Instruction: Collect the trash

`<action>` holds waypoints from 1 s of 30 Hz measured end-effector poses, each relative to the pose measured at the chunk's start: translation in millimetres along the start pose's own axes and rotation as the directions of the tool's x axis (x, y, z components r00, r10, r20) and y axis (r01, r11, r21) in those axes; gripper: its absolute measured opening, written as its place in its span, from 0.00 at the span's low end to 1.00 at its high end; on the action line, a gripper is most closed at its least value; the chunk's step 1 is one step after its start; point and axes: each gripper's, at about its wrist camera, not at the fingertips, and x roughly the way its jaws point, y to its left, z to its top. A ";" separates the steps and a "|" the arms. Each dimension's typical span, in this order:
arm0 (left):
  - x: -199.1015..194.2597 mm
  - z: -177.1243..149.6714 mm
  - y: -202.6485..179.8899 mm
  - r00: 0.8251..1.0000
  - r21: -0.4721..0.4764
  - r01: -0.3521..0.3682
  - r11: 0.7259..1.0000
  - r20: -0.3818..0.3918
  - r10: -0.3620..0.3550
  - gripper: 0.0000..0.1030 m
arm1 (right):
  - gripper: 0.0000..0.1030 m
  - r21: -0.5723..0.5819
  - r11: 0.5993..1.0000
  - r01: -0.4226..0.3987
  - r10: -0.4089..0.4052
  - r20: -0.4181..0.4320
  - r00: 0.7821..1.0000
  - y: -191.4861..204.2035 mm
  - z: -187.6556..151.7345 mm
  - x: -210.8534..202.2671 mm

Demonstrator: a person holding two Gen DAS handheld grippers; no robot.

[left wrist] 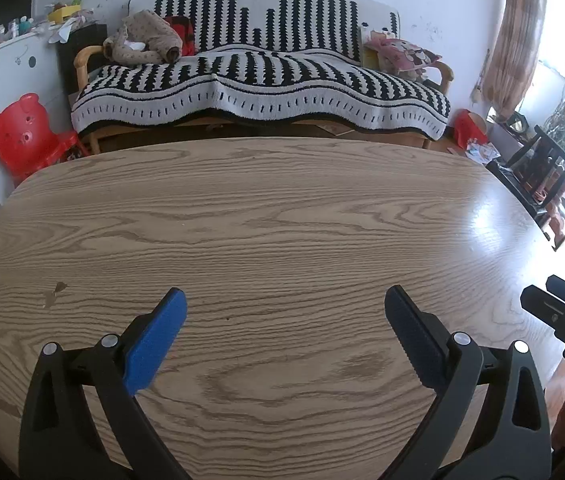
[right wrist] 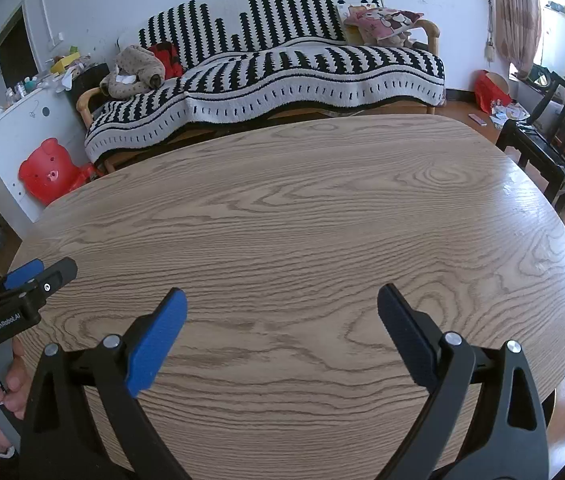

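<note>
Left gripper (left wrist: 285, 300): jaws spread wide, nothing between them, hovering over the wooden table (left wrist: 282, 208). Right gripper (right wrist: 282, 300): the same, jaws apart and empty, just beside the left one. No trash shows on the tabletop. The only loose litter seen is scattered paper (right wrist: 504, 112) on the floor, far right, nearer the right gripper.

The desk's (left wrist: 282, 220) near edge is cut off by the frame bottom in both views. Clutter on the white cabinet (right wrist: 22, 128) is too small to identify.
</note>
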 end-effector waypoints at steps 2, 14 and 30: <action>0.3 0.1 0.3 1.000 0.000 0.001 1.000 -0.002 -0.001 0.94 | 0.90 0.002 1.000 0.000 0.000 0.000 1.000 -0.7 -0.2 -0.3; 0.0 -2.8 -2.6 1.000 0.003 0.001 1.000 -0.006 -0.001 0.94 | 0.90 0.000 1.000 -0.001 0.001 -0.002 1.000 -0.1 0.0 0.0; 2.0 -4.4 -4.2 1.000 0.010 0.002 1.000 -0.011 -0.002 0.93 | 0.90 -0.001 1.000 -0.001 0.001 -0.003 1.000 -1.9 -0.1 -1.5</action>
